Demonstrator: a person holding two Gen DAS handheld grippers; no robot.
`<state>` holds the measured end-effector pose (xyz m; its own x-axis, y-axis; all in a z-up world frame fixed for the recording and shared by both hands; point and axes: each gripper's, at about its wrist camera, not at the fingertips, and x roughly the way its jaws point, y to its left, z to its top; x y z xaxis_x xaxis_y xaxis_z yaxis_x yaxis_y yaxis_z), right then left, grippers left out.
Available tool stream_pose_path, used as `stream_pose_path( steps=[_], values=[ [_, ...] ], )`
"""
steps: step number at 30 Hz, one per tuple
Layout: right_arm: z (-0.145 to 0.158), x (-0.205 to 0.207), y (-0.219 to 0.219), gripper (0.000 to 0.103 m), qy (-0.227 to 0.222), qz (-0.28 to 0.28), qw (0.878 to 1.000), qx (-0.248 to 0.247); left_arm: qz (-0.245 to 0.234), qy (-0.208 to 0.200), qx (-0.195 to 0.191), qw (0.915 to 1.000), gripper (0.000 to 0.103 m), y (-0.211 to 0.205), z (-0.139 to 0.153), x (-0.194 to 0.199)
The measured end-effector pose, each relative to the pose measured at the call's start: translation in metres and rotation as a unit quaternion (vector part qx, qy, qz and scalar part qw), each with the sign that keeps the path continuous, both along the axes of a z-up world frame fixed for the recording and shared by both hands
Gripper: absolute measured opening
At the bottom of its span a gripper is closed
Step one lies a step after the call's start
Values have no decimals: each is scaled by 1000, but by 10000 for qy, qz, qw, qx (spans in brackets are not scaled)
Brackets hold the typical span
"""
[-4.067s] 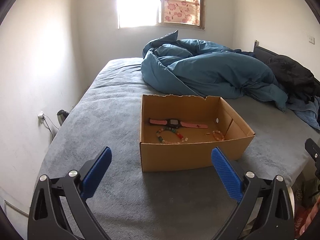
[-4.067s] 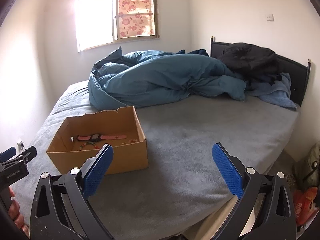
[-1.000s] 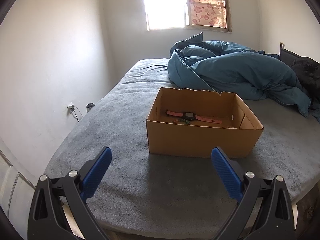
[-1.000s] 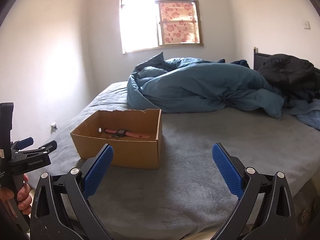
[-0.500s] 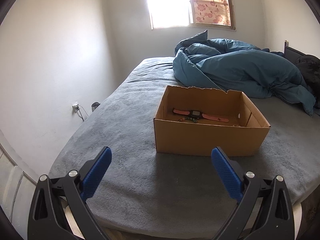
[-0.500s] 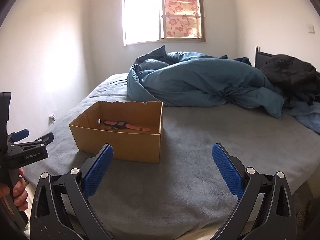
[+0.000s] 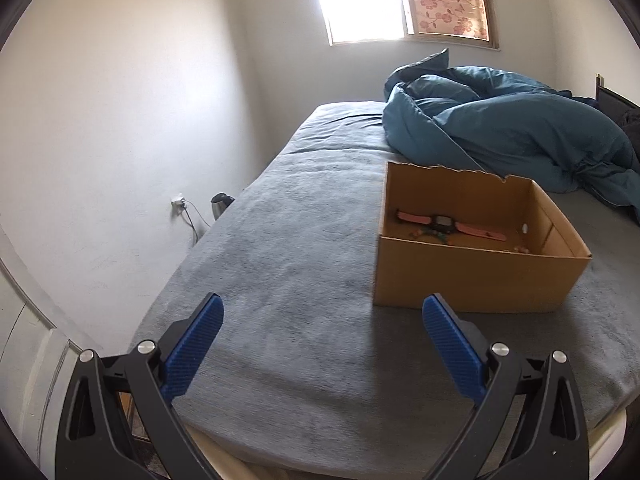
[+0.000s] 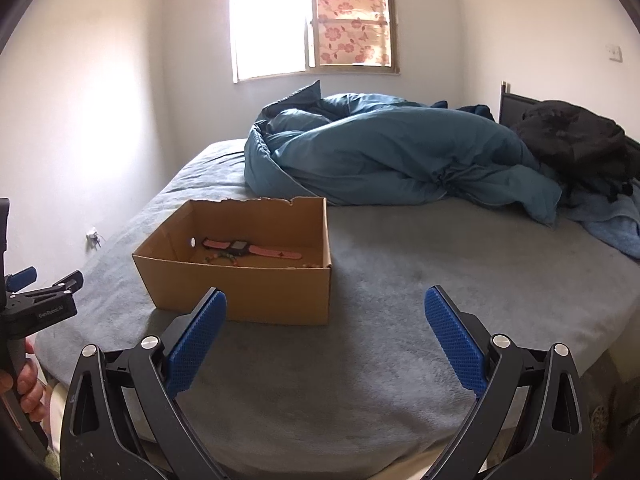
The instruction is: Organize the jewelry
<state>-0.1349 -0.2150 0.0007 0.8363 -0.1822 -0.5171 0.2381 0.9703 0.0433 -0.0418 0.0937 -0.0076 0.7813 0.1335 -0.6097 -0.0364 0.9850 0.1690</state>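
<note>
Watch (image 7: 442, 222) in box (image 7: 472, 276), both tongs (image 7: 322, 312) (image 8: 325, 306) spread

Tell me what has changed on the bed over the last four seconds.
Only the viewpoints moved: the left claw pulled back and swung left, so the box now sits to its right; the right claw also backed off. Nothing was grasped or released. Both claws stay open, and the watch and beads stay in the box.

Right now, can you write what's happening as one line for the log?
left hand-held gripper: open, empty | right hand-held gripper: open, empty | cardboard box: on bed | pink watch: in box
</note>
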Motion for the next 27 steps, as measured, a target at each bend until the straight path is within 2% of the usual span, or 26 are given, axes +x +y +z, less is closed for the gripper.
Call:
stream_pose_path(
  steps=[12, 20, 27],
  values=[
    [5, 10, 19, 95, 172, -303, 9994, 26, 0, 15, -54, 10000, 98, 35, 3, 8],
    [0, 13, 25, 95, 363, -339, 9987, 73, -170, 109, -192, 9996, 98, 34, -1, 9],
    [-4, 15, 24, 95, 545, -383, 9976, 201, -361, 373, -323, 9981, 98, 27, -5, 10]
  ],
)
